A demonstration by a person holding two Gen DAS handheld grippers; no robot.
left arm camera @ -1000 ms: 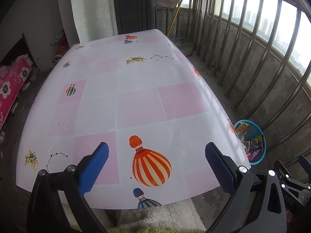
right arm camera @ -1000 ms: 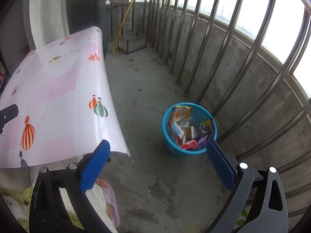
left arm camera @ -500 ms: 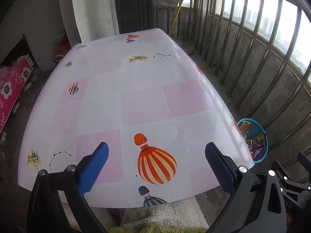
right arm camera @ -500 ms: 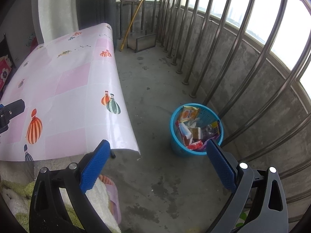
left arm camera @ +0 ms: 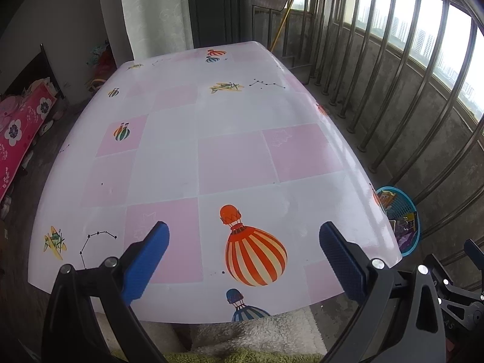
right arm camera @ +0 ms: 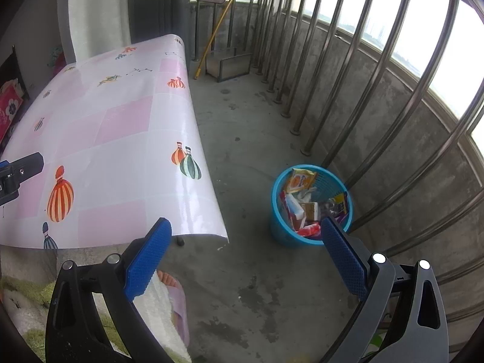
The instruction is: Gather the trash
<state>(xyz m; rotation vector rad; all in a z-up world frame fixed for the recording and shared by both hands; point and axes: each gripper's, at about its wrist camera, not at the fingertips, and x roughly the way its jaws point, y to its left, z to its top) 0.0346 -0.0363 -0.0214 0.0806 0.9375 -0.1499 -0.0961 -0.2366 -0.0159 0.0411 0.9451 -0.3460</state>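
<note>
My left gripper (left arm camera: 243,257) is spread wide, its two blue pads (left arm camera: 145,260) well apart with nothing between them, both angled inward toward the far side. The black arms behind them run back to the near edge of the left wrist view. My right gripper (right arm camera: 245,254) is spread just as wide, its blue pads (right arm camera: 343,257) parted and holding nothing. I hold it to the right of the left one: part of its black frame shows at the near right corner of the left view, and the left gripper's black tip shows at the left edge of the right view.
</note>
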